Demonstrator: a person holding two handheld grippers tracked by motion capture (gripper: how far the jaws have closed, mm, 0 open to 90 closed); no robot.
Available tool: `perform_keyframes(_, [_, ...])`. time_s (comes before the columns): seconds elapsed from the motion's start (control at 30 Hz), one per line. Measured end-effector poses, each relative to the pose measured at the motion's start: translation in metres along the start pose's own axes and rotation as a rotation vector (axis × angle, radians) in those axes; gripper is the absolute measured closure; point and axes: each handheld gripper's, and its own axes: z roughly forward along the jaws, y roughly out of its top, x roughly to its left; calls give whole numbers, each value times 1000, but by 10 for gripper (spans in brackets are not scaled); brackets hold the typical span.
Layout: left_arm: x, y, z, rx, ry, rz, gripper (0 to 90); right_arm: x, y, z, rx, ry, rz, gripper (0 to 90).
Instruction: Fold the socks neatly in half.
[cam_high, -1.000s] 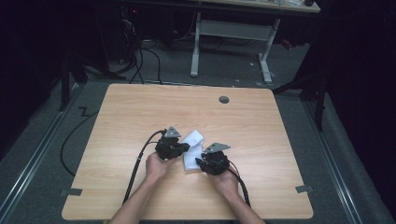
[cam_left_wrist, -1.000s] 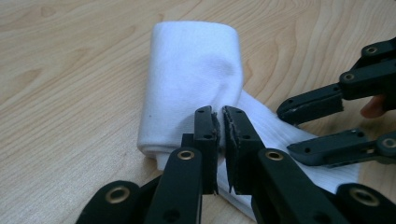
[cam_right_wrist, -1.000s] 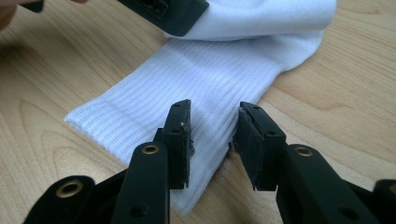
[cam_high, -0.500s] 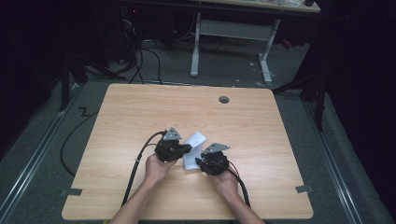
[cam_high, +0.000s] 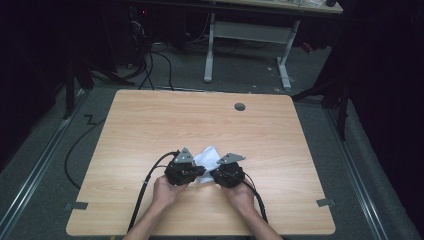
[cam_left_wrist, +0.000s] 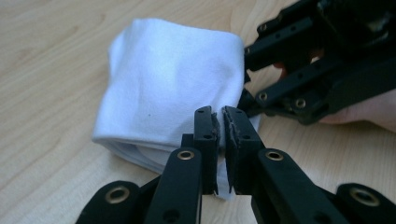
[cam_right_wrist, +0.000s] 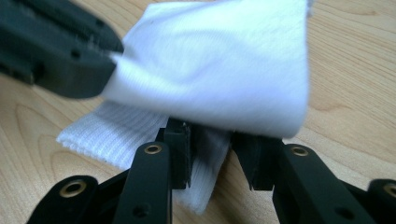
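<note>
The left gripper (cam_left_wrist: 220, 122) has its jaws pressed almost together on a thin edge of the white cloth (cam_left_wrist: 173, 88), which fills the middle of the left gripper view; fabric shows in the narrow slit between the pads and hangs below them, so this claw is clamped on the cloth. In the right gripper view the right gripper (cam_right_wrist: 212, 140) stands with its jaws apart, a strip of the ribbed lower layer hanging between them while the smooth upper fold drapes over the tips; the pads do not visibly press on it, so I read this claw as apart and not gripping. Its figure has eased only slightly, too little to call a closing. In the high view both tools sit low in the centre of the frame, on the near part of the wooden table (cam_high: 150, 125). Against the picture from a second ago, the left gripper (cam_high: 186, 172) has slid rightwards and the cloth (cam_high: 207, 155) between the two is more bunched, its peak poking up above them. That suggests a fold being drawn across, with the right gripper (cam_high: 227, 174) placed to take hold next.
</note>
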Motion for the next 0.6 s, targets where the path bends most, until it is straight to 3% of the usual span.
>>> perform_keyframes(0.1, [1,-4,3,10,6,-16,841,0,0,0,-1,-2,1,671])
perform_keyframes(0.23, [-2,-5,8,41,72,14,842,1,0,0,-2,-4,3,671])
perform_keyframes(0.6, [19,-2,19,22,77,-75,843,0,3,5,-11,-27,24,670])
